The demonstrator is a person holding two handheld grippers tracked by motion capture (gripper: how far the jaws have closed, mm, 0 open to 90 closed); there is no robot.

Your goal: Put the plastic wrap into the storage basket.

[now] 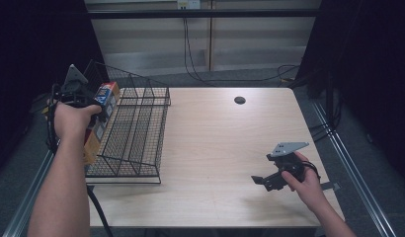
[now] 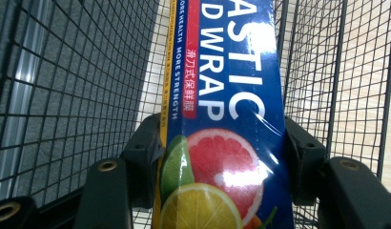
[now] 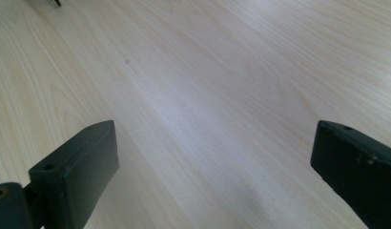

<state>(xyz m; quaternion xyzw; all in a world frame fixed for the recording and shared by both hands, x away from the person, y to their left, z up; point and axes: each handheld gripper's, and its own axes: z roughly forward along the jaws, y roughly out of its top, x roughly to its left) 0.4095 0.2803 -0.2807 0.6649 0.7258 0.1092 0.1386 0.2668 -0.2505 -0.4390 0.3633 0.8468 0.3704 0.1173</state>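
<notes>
- Left gripper view: the left hand-held gripper [image 2: 217,157] pinches a blue plastic wrap box [image 2: 222,119] across its width, 1 jaw on each long side, close to the fruit-printed end nearest the camera.
- Beyond the jaws the box runs forward and down into the wire basket [image 2: 79,86], with mesh on both sides of it and pale tabletop showing through.
- High view: the left hand-held gripper [image 1: 92,96] holds the box [image 1: 99,123] at the basket's [image 1: 136,133] outer wall, apparently just inside it; exactly which compartment I cannot tell.
- The step looks like setting the box into the basket. Done well, keep the box parallel to the mesh wall, lower until its far end rests, then release.
- Well apart, the right hand-held gripper [image 1: 262,180] hovers low over bare tabletop [image 1: 215,148], jaws spread wide and holding nothing.
</notes>
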